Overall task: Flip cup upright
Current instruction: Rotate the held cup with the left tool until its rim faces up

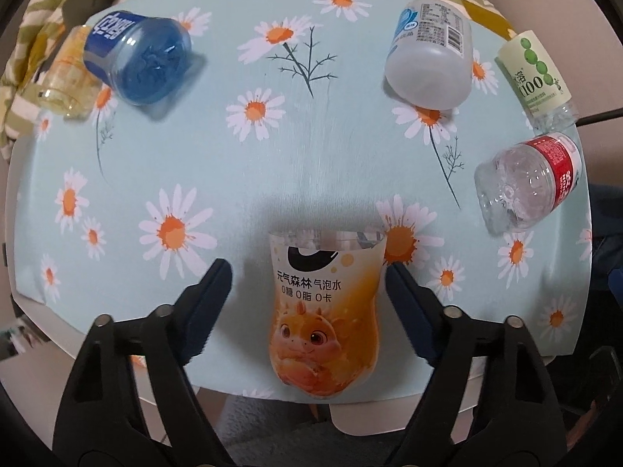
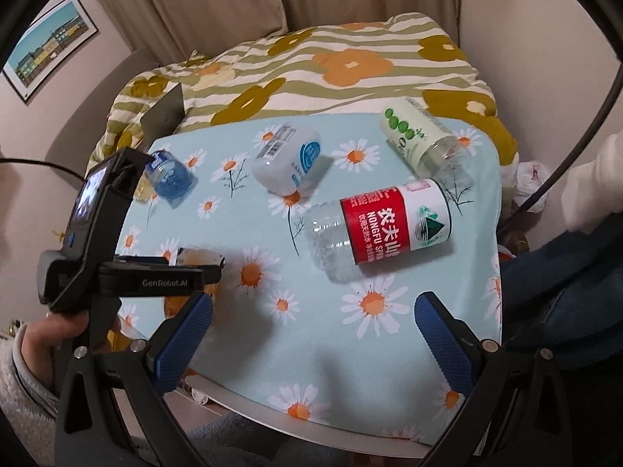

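Note:
An orange cup (image 1: 325,311), cut from a drink bottle with a cartoon label, stands upright at the table's near edge. My left gripper (image 1: 307,292) is open, its blue pads on either side of the cup; the right pad looks close to its side. In the right wrist view the cup (image 2: 194,258) is mostly hidden behind the left gripper's body (image 2: 117,268). My right gripper (image 2: 313,334) is open and empty above the cloth, near a red-label cup (image 2: 379,229) lying on its side.
On the daisy tablecloth (image 1: 272,136) lie other cut-bottle cups on their sides: blue (image 1: 136,58), yellow (image 1: 66,74), white (image 1: 430,54), green-label (image 1: 539,74) and red-label (image 1: 531,183). A striped quilt (image 2: 311,74) lies behind the table.

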A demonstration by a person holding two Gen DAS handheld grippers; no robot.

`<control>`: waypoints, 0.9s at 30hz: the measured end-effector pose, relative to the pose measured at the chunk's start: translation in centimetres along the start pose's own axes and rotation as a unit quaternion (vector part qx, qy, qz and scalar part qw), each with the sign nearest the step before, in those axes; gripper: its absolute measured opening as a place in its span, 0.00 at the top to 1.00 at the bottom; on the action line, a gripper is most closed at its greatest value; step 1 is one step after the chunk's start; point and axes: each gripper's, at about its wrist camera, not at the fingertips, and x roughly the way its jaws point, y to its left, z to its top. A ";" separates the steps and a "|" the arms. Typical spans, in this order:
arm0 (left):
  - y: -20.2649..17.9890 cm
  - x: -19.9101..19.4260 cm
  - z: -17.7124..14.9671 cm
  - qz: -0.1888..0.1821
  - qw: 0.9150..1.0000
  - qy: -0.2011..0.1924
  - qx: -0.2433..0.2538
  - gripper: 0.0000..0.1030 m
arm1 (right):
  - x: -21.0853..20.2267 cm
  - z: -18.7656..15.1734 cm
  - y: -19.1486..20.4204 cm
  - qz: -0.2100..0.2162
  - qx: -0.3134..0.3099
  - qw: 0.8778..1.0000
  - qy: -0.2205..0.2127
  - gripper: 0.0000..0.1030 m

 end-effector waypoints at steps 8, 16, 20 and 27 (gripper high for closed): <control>-0.4 0.4 0.0 -0.011 1.000 -0.001 0.006 0.42 | 0.3 0.1 -0.4 0.011 0.017 1.000 -0.001 0.00; -0.1 -2.1 -1.2 -0.037 0.998 -0.035 0.021 0.43 | -0.6 0.3 0.1 0.006 0.014 1.000 -0.011 0.00; 0.8 -4.4 -1.9 -0.068 0.994 -0.082 0.023 0.43 | -1.7 0.3 0.6 0.001 0.013 1.000 -0.026 0.00; 1.8 -5.3 -3.0 -0.087 0.973 -0.210 0.045 0.43 | -1.6 -0.5 1.1 -0.003 0.021 0.999 -0.038 0.00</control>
